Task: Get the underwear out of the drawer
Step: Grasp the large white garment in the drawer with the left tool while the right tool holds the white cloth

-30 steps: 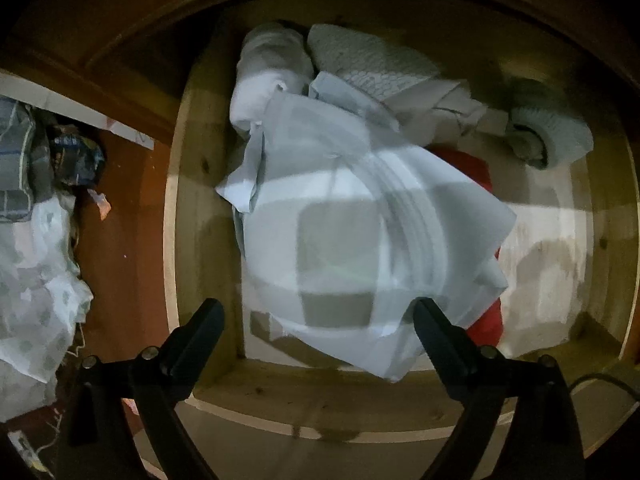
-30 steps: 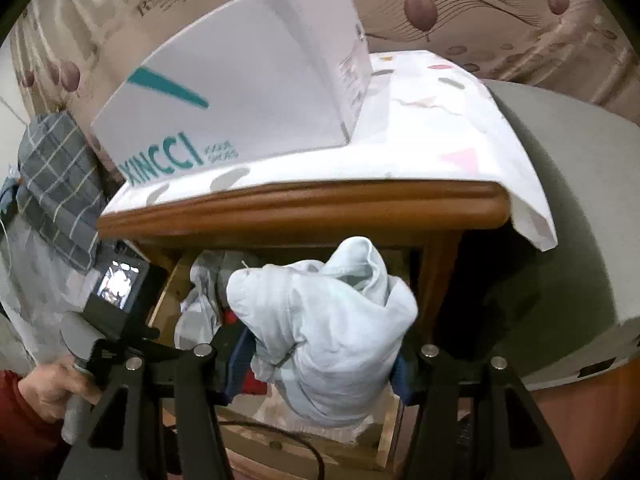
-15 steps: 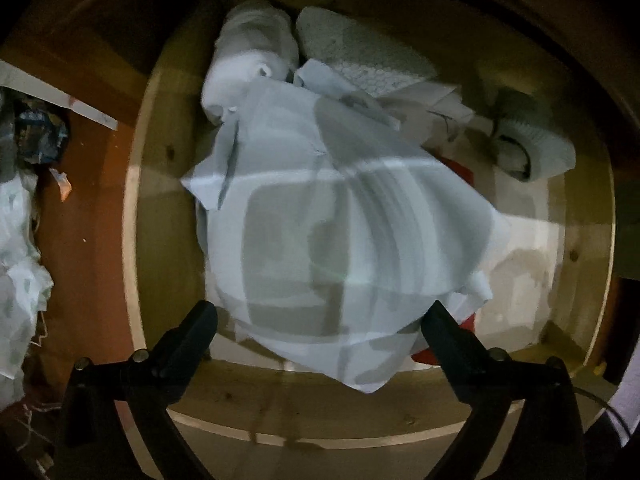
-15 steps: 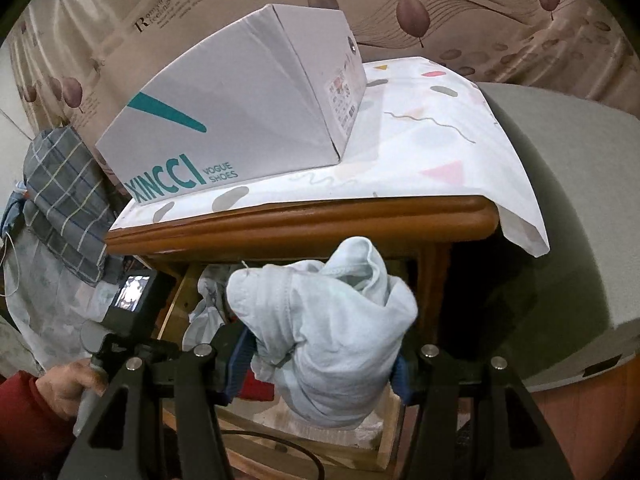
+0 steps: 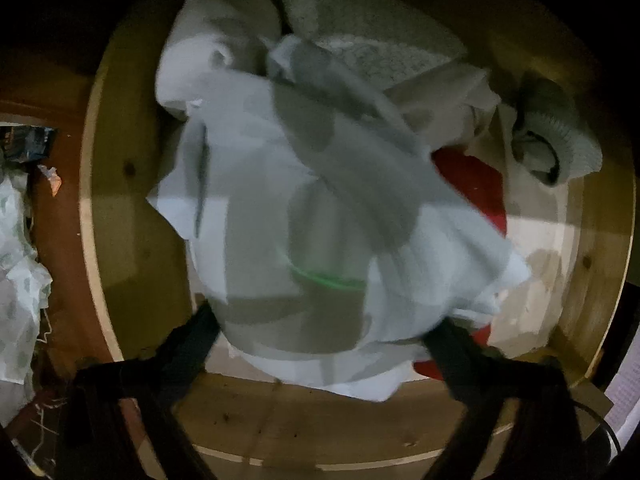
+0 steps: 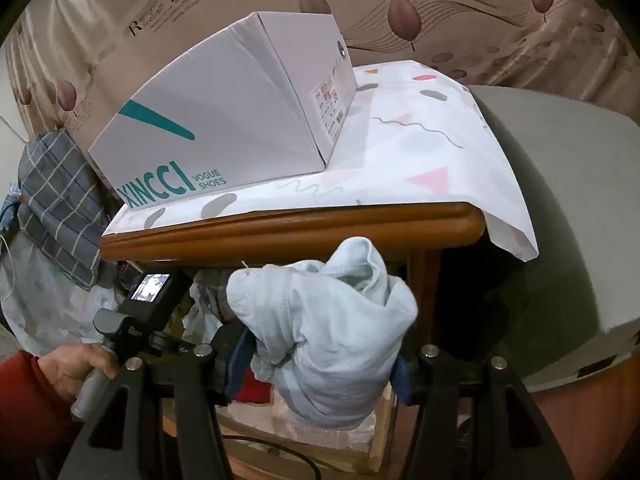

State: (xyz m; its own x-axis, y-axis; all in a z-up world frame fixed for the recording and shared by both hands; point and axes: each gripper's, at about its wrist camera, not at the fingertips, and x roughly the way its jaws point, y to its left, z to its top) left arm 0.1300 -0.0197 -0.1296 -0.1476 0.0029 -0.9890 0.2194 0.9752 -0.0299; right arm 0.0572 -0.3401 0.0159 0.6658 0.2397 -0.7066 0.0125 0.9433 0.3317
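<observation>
The open wooden drawer (image 5: 280, 420) holds a heap of clothes. On top lies a pale blue-white piece of underwear (image 5: 300, 200). My left gripper (image 5: 322, 324) points straight down over it. Its jaws are closing with the cloth's near part between them, and the black fingertips (image 5: 200, 320) stand at the cloth's edges. In the right wrist view my right gripper (image 6: 318, 368) is shut on a bunched pale blue piece of underwear (image 6: 328, 320), held up in front of the drawer (image 6: 300, 440).
Also in the drawer are a red garment (image 5: 472, 184), a rolled white piece (image 5: 216, 52) and a grey knit roll (image 5: 556, 136). A white shoe box (image 6: 224, 120) sits on the cabinet's top (image 6: 280, 228). A hand (image 6: 76, 364) grips the left handle.
My left gripper has come down closer to the pale cloth and its fingers have drawn inward to the cloth's edges. The right gripper has kept still with its bundle.
</observation>
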